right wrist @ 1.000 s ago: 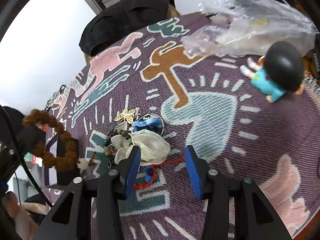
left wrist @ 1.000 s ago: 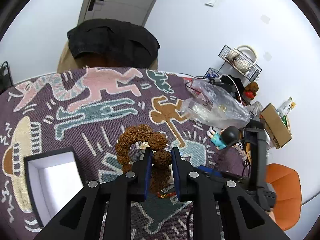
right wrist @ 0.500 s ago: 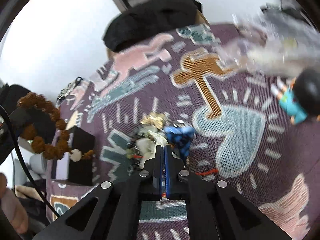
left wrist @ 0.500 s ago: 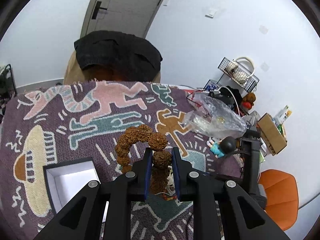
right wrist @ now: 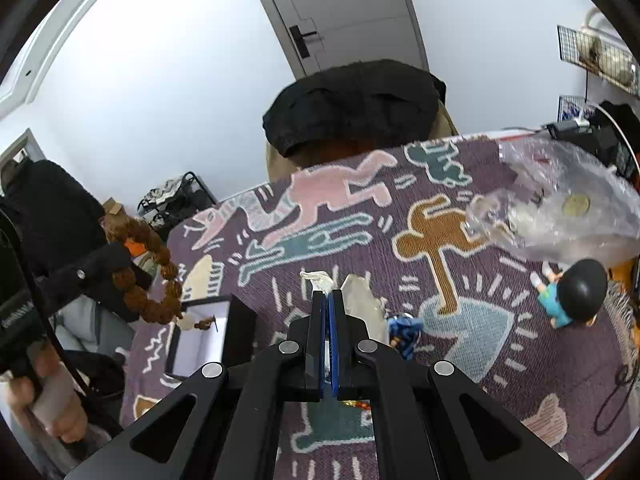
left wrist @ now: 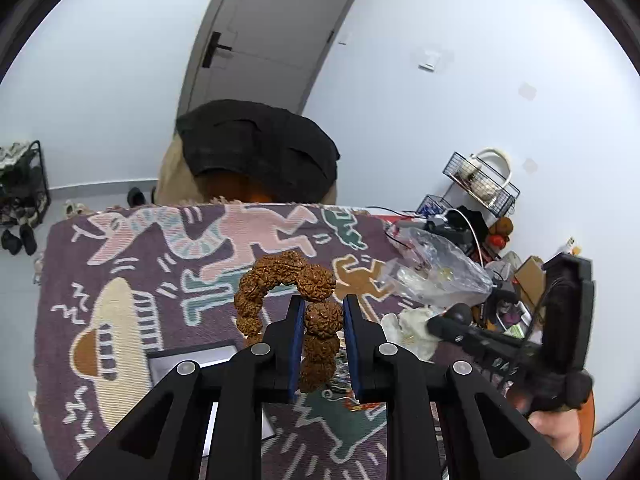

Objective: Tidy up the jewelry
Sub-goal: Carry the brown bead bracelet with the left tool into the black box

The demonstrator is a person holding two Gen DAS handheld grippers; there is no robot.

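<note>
Left claw [left wrist: 322,316] grips brown bead bracelet [left wrist: 280,280] above worktop; right claw [right wrist: 329,300] clenched on white pouch [right wrist: 360,296].

Left hand-held gripper [left wrist: 320,312] clamps brown bead bracelet [left wrist: 286,280] above rug [left wrist: 120,248].

I see white walls [left wrist: 400,120], a gray door [left wrist: 272,32], a chair with a black coat [left wrist: 260,148], and a shoe rack [left wrist: 22,184].
</note>
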